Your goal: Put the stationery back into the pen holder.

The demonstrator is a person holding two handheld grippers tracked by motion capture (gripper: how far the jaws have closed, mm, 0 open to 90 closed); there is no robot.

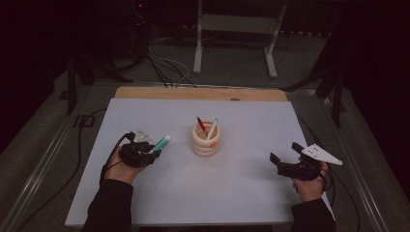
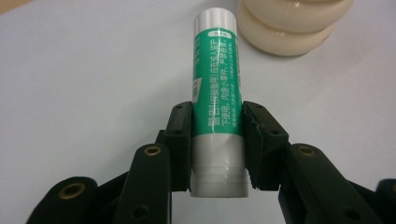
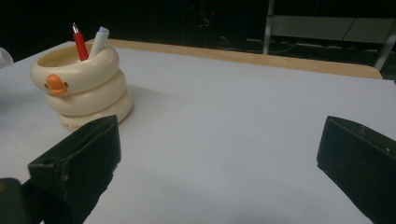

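Glue stick (image 2: 217, 100), smooth green cylinder with white cap and grey base, sits clamped between the black jaws of the left gripper (image 2: 217, 144), its capped end pointing toward the holder (image 1: 206, 139). Holder: cream, glossy, three stacked rounded rings with an orange duck bill, mid-table on the matte white sheet (image 1: 241, 193), red pen (image 1: 201, 124) and white pen (image 1: 212, 128) inside. Right gripper (image 1: 285, 152) holds nothing, jaws wide apart, well right of the holder.
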